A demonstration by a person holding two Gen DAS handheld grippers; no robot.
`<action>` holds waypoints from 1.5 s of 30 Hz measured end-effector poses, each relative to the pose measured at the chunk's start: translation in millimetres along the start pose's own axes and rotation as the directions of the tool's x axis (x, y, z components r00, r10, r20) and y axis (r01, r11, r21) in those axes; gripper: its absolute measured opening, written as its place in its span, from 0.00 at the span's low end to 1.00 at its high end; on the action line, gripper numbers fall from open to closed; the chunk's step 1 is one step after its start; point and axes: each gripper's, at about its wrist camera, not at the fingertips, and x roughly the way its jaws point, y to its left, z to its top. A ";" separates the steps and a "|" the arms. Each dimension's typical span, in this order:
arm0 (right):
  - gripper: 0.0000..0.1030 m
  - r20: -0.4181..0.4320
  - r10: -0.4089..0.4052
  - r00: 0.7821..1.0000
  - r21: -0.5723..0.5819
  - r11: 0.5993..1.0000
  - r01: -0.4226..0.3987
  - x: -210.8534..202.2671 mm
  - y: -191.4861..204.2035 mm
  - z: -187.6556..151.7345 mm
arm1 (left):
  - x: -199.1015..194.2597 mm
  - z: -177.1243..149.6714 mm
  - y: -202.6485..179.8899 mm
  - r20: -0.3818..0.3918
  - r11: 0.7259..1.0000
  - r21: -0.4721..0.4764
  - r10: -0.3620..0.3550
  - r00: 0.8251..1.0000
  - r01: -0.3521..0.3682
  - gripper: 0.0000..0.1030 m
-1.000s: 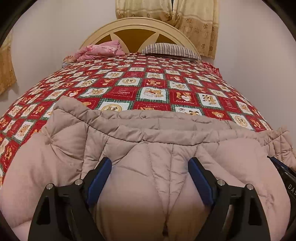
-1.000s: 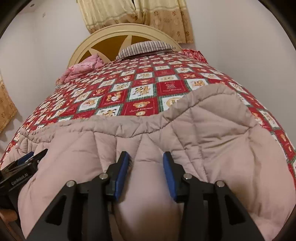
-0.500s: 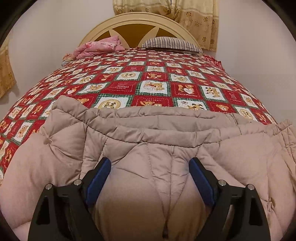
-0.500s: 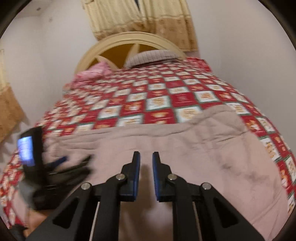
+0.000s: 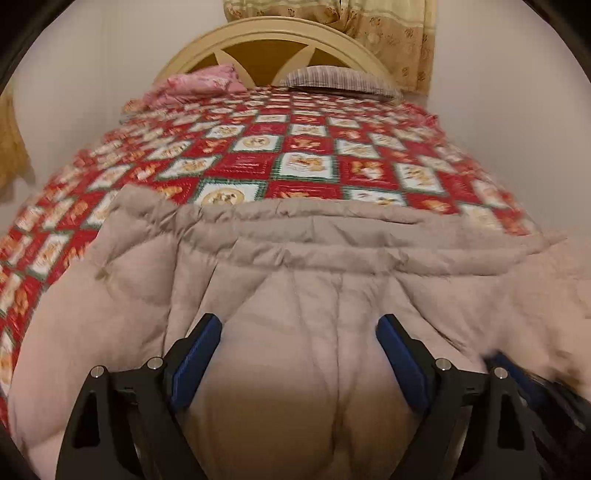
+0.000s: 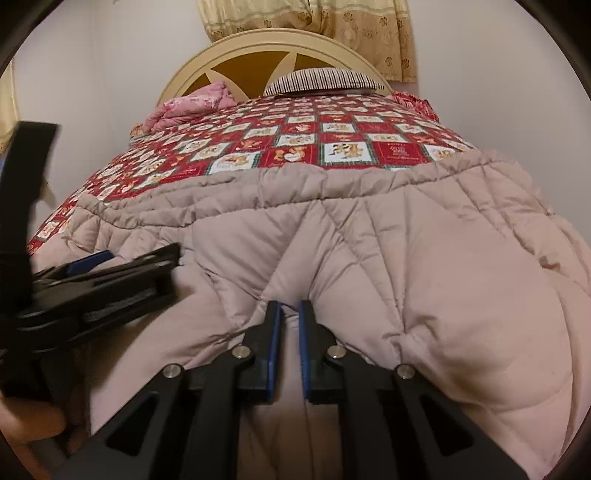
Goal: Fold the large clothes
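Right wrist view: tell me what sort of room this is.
A bedroom, most likely: a bed with a red patchwork bedspread, a rounded cream headboard with a striped pillow against it, and patterned curtains above. A quilted beige coat lies spread on the bed.

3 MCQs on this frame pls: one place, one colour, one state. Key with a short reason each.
1. Where does the striped pillow lie?
A. against the headboard
B. on the puffy coat
C. on the floor

2. What colour is the puffy coat?
A. navy
B. beige-pink
C. green

3. How does the left tool stand?
A. shut on the bedspread
B. shut with nothing in it
C. open wide above the coat

Key:
1 A, it sits at the far end by the headboard.
2 B, the quilted fabric is pale beige-pink on the red patchwork bedspread.
3 C, its blue pads stand far apart with coat fabric showing between them, while the right tool is pinched on a fold.
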 end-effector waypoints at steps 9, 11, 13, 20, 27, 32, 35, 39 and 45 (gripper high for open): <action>0.10 0.009 0.007 1.000 0.005 1.000 -0.007 -1.6 0.2 -1.6 | -154.8 -93.0 125.5 0.239 0.974 -0.181 -0.088 0.967 0.133 0.85; 0.10 0.009 0.004 1.000 0.004 1.000 -0.004 -2.2 1.2 -1.8 | -165.1 -117.3 152.9 0.239 0.954 -0.274 -0.058 0.969 0.125 0.85; 0.10 0.011 0.002 1.000 0.003 1.000 -0.002 -2.7 1.2 -1.6 | -167.8 -138.1 171.8 0.226 0.923 -0.357 -0.062 0.972 0.142 0.85; 0.10 0.020 -0.001 1.000 0.001 1.000 0.001 -5.6 1.9 -2.0 | -129.8 -156.7 164.8 0.156 0.847 -0.463 -0.211 0.965 0.260 0.85; 0.10 0.023 -0.003 1.000 -0.001 1.000 0.003 -5.5 1.9 -2.3 | -78.7 -130.3 152.8 0.155 0.790 -0.549 -0.223 0.962 0.272 0.92; 0.11 0.021 -0.002 1.000 0.000 1.000 0.002 -5.9 1.8 -3.0 | -61.4 -115.7 151.9 0.189 0.744 -0.607 -0.207 0.960 0.280 0.92; 0.11 -0.037 -0.043 0.998 -0.013 0.999 0.043 -8.8 7.0 4.9 | -63.1 -116.9 155.1 0.225 0.734 -0.598 -0.231 0.946 0.322 0.92; 0.17 0.079 0.014 0.997 0.068 0.997 -0.019 -48.9 12.7 17.0 | -65.9 -121.1 159.5 0.250 0.731 -0.582 -0.256 0.934 0.356 0.86; 0.18 -0.015 -0.013 1.000 0.033 0.999 0.014 -2.6 24.8 -5.9 | -65.3 -120.9 156.8 0.306 0.712 -0.535 -0.339 0.890 0.455 0.54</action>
